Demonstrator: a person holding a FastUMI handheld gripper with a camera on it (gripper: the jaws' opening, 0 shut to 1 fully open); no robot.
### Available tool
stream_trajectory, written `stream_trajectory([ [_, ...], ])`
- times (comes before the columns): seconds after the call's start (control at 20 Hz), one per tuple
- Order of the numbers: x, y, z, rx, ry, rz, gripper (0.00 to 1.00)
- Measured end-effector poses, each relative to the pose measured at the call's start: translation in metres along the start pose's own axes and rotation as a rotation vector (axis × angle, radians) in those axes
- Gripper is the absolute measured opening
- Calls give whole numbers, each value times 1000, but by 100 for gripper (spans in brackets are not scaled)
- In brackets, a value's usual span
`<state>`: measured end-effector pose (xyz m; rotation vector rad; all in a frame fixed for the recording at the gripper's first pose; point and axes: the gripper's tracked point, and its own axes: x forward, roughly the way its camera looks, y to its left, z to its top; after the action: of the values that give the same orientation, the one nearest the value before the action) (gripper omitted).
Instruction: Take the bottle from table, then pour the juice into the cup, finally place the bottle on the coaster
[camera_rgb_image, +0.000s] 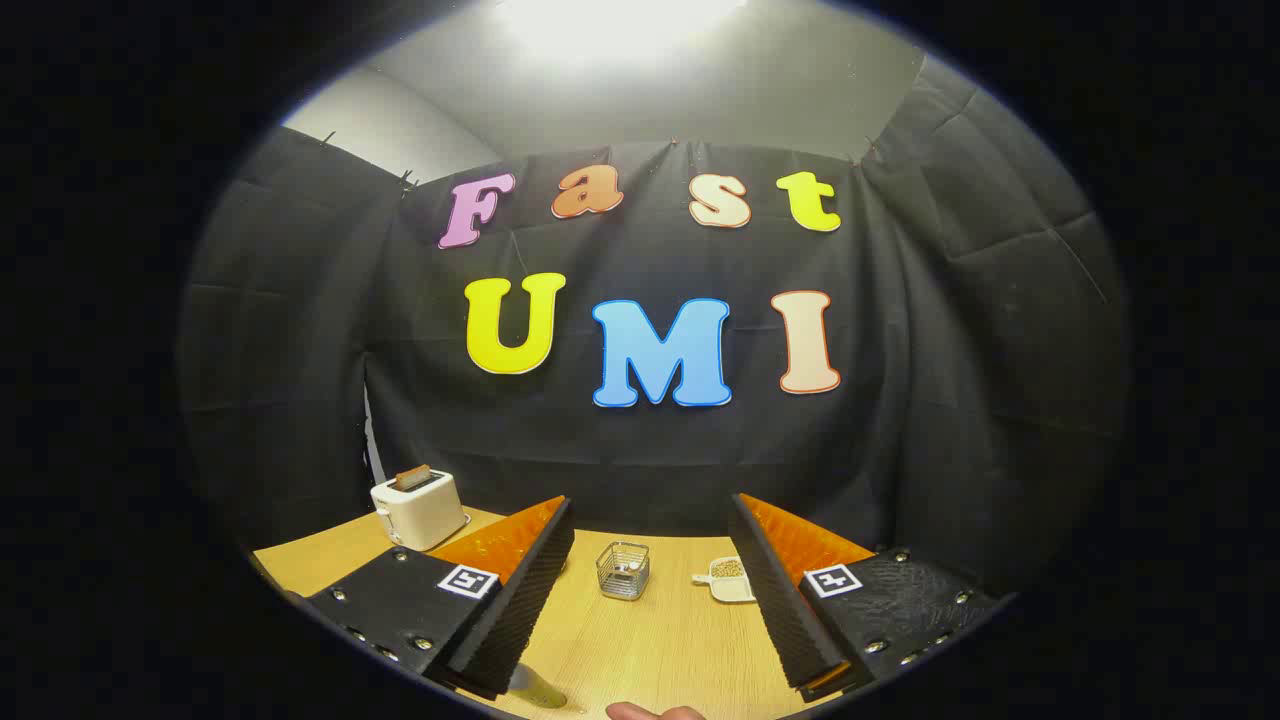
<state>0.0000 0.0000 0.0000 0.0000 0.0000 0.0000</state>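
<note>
My gripper (650, 505) is open, held above a wooden table (680, 640), with nothing between its fingers. The fingers point toward the booth's back wall. Low between them, close to the base of the left finger, lies a small pale greyish shape (537, 688); what it is cannot be told. Beside it, nearest to me, a rounded pinkish edge (655, 712) peeks in, too little of it to identify.
Between and beyond the fingers, a small wire basket (623, 570) stands on the table. A white scoop-like dish with brownish grains (728, 578) lies by the right finger. A cream toaster with toast in it (418, 508) stands at the back left, near the black cloth wall.
</note>
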Motion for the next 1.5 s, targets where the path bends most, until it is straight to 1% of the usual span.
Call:
stream_trajectory([
  [0.15, 1, -4, 1, -8, 3, -10, 96],
  [0.45, 2, 5, 2, -11, 2, 8, 96],
  [0.65, -1, 7, 14, -9, -26, 11, 96],
  [0.75, -4, 11, 11, -4, -36, 20, 96],
  [0.9, -10, 25, -5, 27, -49, 65, 96],
  [1.05, -17, 35, -36, 71, -44, 96, 96],
  [1.25, -25, 43, -84, 87, -41, 99, 96],
  [1.35, -31, 56, -107, 103, -29, 116, 96],
  [1.5, -40, 73, -131, 91, -34, 111, 96],
])
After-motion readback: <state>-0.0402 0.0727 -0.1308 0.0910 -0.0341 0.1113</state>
